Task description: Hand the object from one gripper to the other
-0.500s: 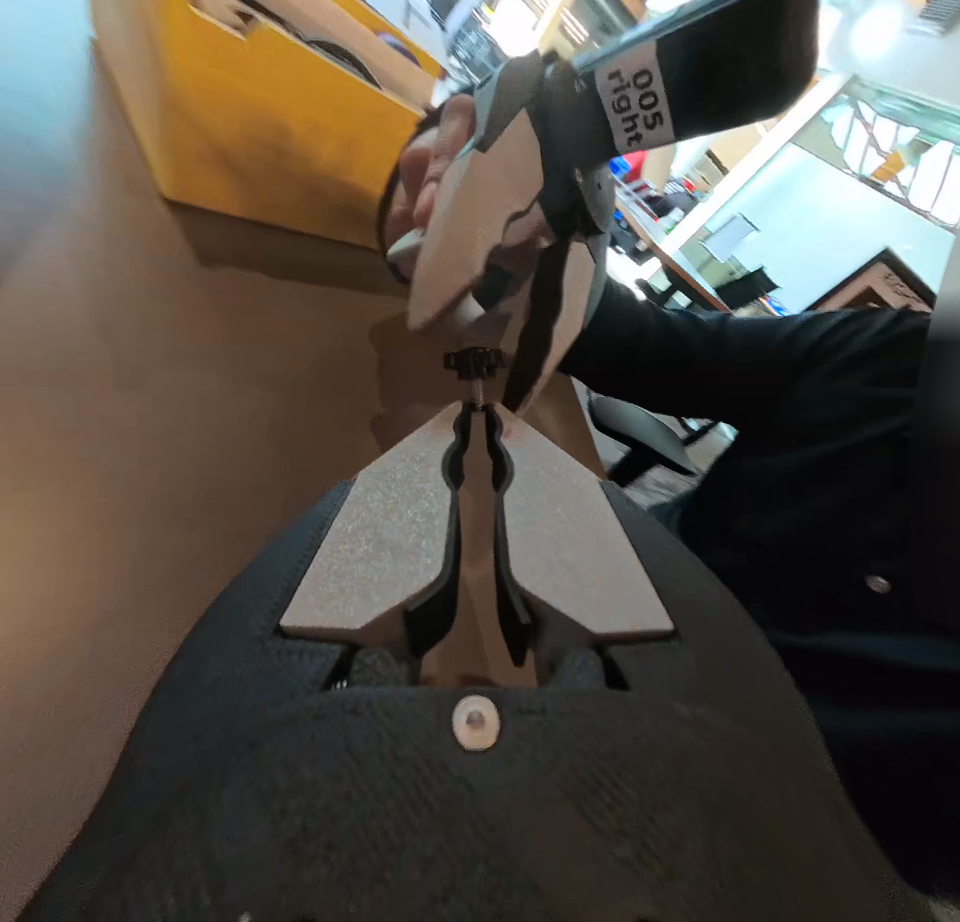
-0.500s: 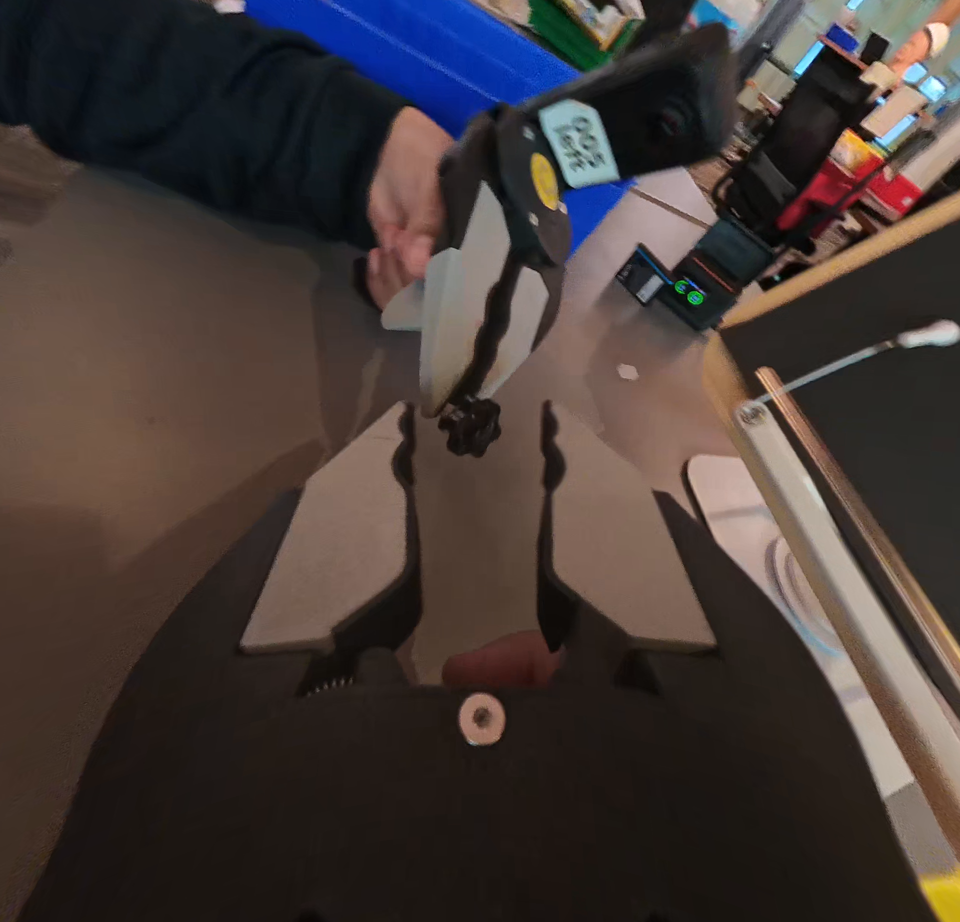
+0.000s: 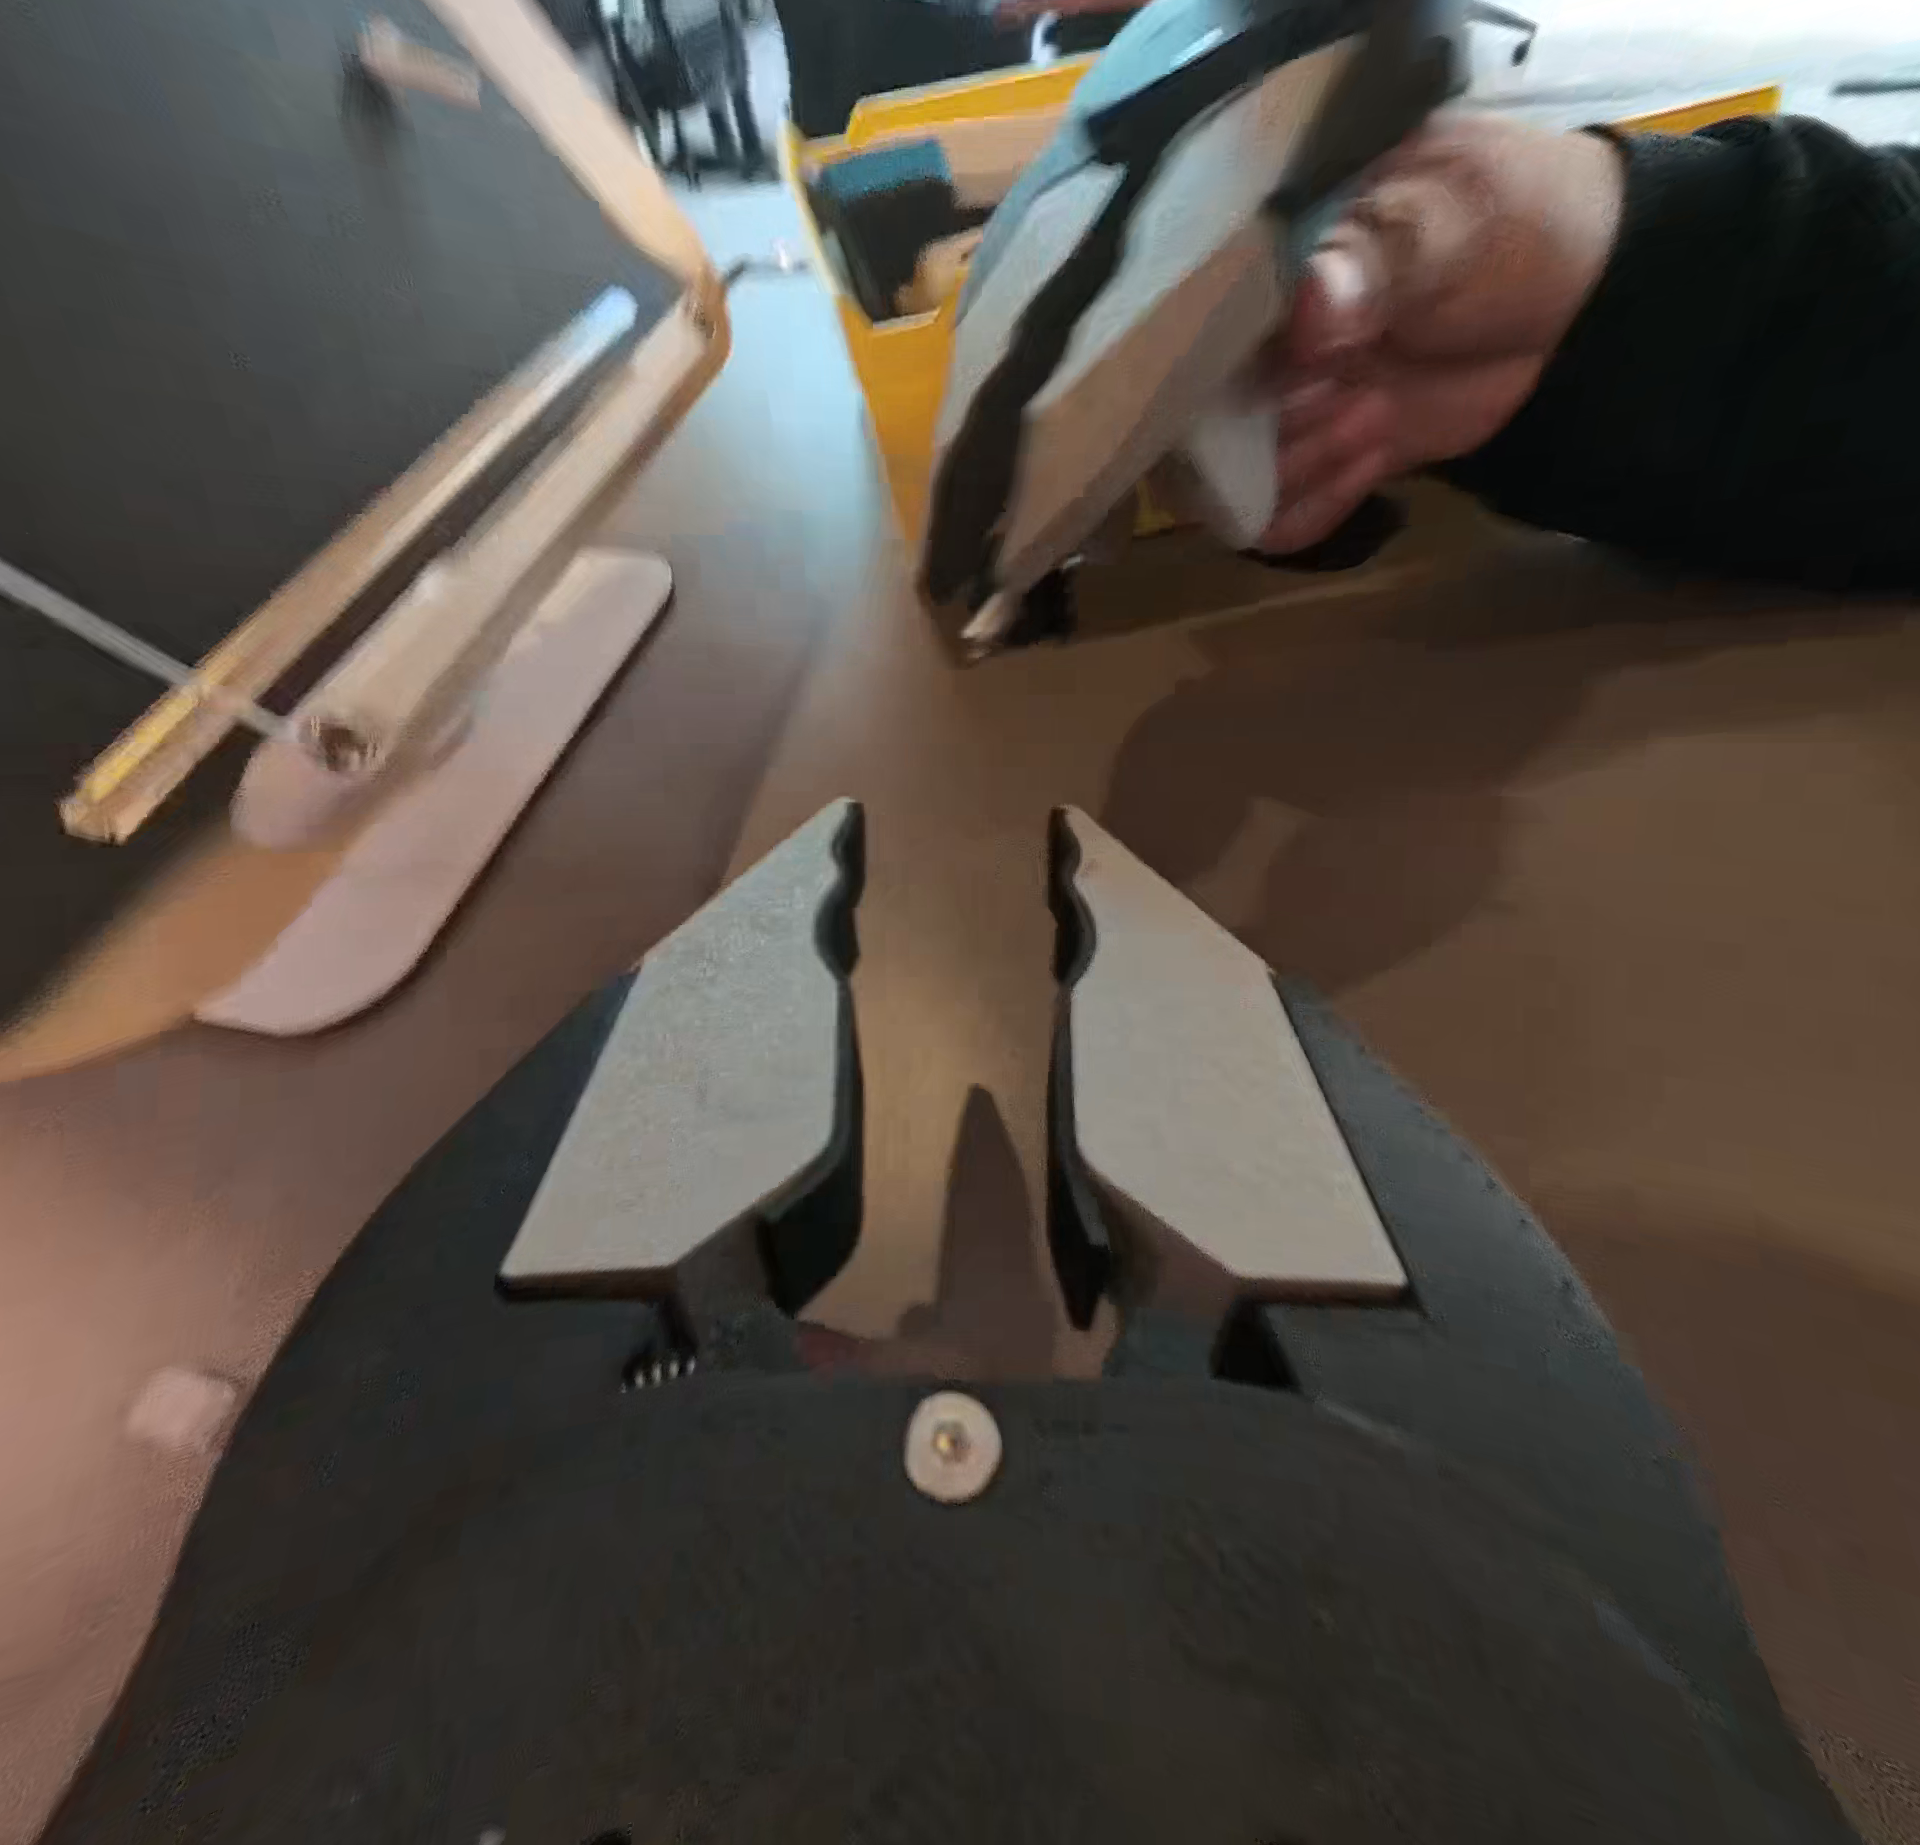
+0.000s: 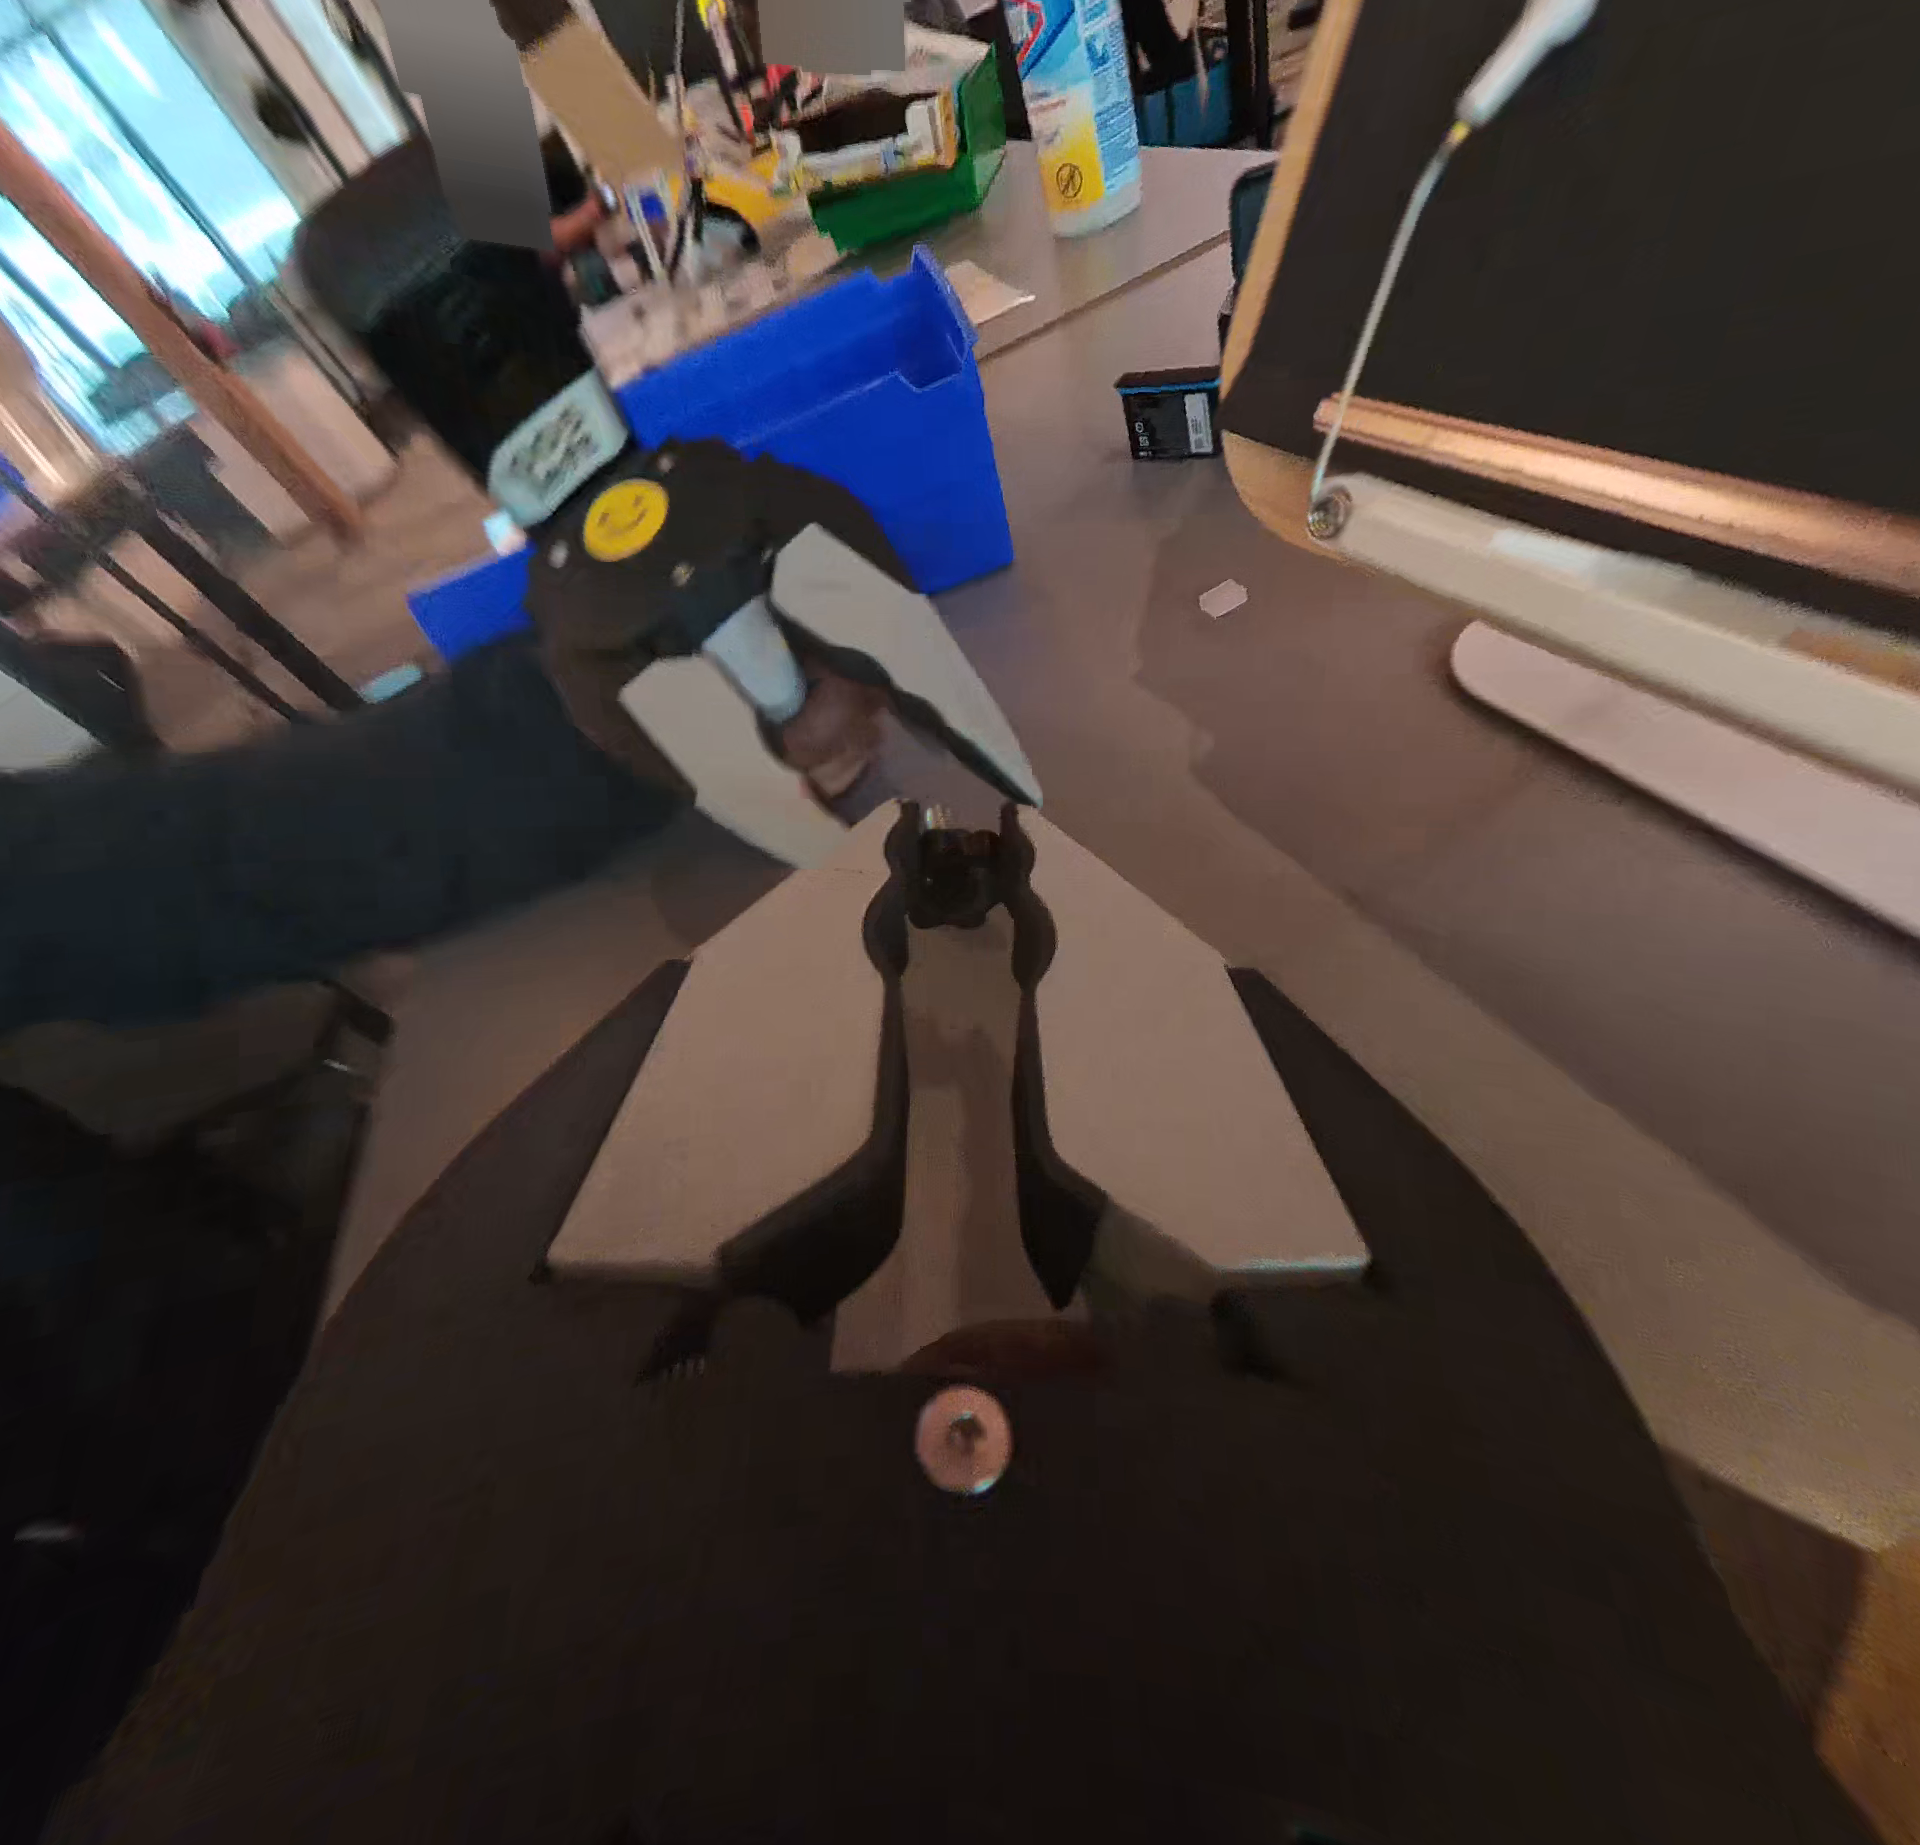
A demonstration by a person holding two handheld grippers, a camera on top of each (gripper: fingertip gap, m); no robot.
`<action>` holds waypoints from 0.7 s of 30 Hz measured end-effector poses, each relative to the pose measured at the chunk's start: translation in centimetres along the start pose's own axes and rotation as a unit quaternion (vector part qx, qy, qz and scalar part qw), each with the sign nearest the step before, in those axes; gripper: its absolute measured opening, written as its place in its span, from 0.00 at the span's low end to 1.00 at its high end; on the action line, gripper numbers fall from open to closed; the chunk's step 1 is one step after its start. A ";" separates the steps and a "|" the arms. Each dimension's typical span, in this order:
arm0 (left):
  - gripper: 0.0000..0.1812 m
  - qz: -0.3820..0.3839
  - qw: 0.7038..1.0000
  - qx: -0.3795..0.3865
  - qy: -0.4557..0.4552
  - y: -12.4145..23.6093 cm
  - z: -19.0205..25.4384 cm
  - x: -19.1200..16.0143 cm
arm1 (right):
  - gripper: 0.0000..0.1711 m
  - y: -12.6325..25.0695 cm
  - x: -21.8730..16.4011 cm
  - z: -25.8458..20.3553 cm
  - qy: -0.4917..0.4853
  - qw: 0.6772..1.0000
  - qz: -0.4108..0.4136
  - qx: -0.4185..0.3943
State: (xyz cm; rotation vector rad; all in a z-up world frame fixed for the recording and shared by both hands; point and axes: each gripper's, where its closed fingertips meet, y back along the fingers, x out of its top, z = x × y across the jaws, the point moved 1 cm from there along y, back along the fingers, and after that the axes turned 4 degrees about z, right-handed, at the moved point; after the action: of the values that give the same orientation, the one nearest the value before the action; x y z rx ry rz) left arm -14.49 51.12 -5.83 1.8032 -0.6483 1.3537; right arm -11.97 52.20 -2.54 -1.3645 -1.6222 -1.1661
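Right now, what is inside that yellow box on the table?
The yellow box shows a dark, blurred item and a teal patch near its open top. The right tool, which grips a small black knob, covers the rest.

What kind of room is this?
Probably a shared office or workshop: a brown table, a blue plastic bin beside a green tray of supplies, and a black office chair behind.

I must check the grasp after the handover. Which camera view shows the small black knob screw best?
The right wrist view: the black knob screw sits close and centred, clamped at the tips of the right gripper. In the left wrist view it is a blurred dark bit at that gripper's tips.
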 end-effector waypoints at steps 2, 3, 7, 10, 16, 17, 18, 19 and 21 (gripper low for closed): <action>0.18 0.045 0.998 -0.007 -0.053 0.0 1.3 1.3 | 0.07 0.0 0.2 0.2 -0.052 0.999 0.012 0.010; 0.17 0.063 0.996 0.010 -0.066 -0.1 1.3 2.0 | 0.07 0.0 0.3 0.2 -0.075 0.997 0.018 0.019; 0.19 0.067 0.992 0.053 -0.089 -0.4 0.9 2.6 | 0.06 -0.5 0.5 -1.5 -0.142 0.987 0.027 0.078; 0.09 0.065 0.982 0.069 -0.161 -0.2 1.1 2.6 | 0.07 -0.7 0.1 -1.6 -0.154 0.984 0.019 0.082; 0.05 0.057 0.976 0.089 -0.193 0.1 0.8 2.0 | 0.07 -0.6 -0.9 -0.7 -0.163 0.984 -0.003 0.066; 0.05 0.057 0.974 0.095 -0.199 0.2 0.7 2.0 | 0.07 -0.6 -1.0 -0.7 -0.164 0.984 -0.005 0.067; 0.04 0.053 0.973 0.093 -0.203 0.2 0.7 1.9 | 0.07 -0.7 -1.1 -0.7 -0.165 0.984 -0.008 0.067; 0.03 0.052 0.974 0.091 -0.203 0.2 0.8 1.9 | 0.07 -0.7 -1.1 -0.7 -0.167 0.983 -0.005 0.068; 0.05 0.054 0.973 0.084 -0.209 0.1 1.2 2.0 | 0.07 -0.6 -1.0 -0.7 -0.176 0.982 -0.003 0.073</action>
State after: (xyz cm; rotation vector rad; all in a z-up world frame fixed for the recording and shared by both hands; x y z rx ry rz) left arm -13.26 50.19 -4.12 2.2466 -0.8854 1.1307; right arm -12.43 51.17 -3.34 -1.5325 -1.9164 -0.8203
